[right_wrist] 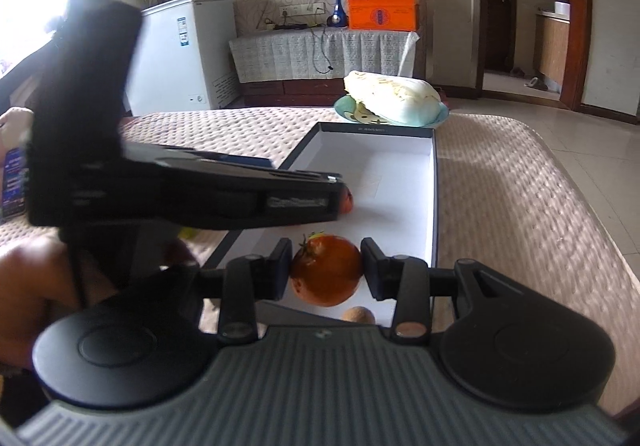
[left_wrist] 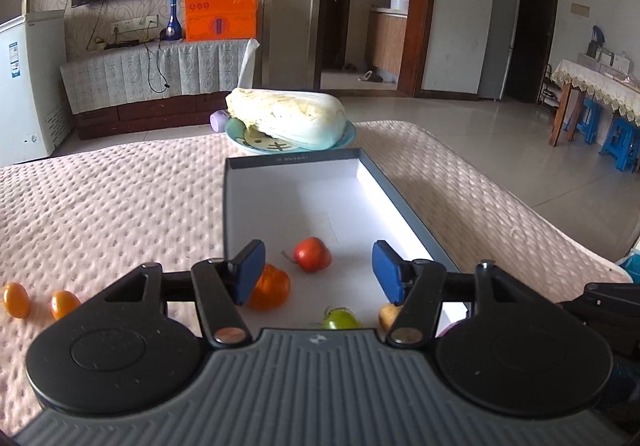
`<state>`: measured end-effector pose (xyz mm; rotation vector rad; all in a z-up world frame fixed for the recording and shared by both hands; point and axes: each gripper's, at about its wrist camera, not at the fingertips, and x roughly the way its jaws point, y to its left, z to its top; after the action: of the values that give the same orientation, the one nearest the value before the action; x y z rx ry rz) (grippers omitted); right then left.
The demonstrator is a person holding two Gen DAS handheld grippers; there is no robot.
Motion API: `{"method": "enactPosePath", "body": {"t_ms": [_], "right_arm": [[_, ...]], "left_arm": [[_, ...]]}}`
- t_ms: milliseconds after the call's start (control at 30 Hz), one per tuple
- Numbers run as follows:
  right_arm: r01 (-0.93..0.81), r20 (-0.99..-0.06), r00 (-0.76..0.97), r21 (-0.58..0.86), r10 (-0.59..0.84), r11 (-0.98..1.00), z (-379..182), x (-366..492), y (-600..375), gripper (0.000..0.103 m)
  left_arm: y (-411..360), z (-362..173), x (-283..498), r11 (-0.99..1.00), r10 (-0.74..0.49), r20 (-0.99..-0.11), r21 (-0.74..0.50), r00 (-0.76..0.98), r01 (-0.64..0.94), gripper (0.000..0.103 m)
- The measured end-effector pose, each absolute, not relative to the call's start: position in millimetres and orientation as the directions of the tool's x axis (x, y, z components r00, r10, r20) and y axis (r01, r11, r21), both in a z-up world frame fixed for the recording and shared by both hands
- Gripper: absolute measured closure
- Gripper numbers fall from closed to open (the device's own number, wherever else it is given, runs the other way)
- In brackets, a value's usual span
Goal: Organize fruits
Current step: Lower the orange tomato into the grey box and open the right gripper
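Resting on table (left_wrist: 120, 186): a shallow box lid (left_wrist: 404, 202), white inside, with dark rim.
Box lid contents: four pieces are counted in the left wrist view: one red fruit (left_wrist: 312, 255), one orange fruit (left_wrist: 270, 287) partly hidden by a finger, one green fruit (left_wrist: 341, 320), one brown fruit (left_wrist: 389, 316) by the right wall.
Plate (left_wrist: 347, 138): set just beyond the lid; one napa cabbage (left_wrist: 288, 116) is held on it.
Outside the lid: two small orange fruits (left_wrist: 17, 299) (left_wrist: 64, 304) are seen on the tablecloth, left.
Left gripper (left_wrist: 318, 272): fingers are spread wide, nothing between them, above the lid.
Right gripper (right_wrist: 326, 271): clamped on a red-orange tomato (right_wrist: 326, 274), above the lid's near end.
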<state>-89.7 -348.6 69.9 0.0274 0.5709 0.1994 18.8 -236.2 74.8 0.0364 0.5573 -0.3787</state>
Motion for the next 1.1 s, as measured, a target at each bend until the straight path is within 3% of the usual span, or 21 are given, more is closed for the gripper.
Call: {"method": "enactPosePath", "body": {"t_ms": [1100], "right_arm": [[-0.027,-0.537,0.839,0.112,0.083,0.993,54.8,-46.2,-322.0,0.061]], "left_arm": [[-108.1,94.4,2.8,0.978,-0.2,-0.514,-0.06,0.834,0.198,0.037]]}}
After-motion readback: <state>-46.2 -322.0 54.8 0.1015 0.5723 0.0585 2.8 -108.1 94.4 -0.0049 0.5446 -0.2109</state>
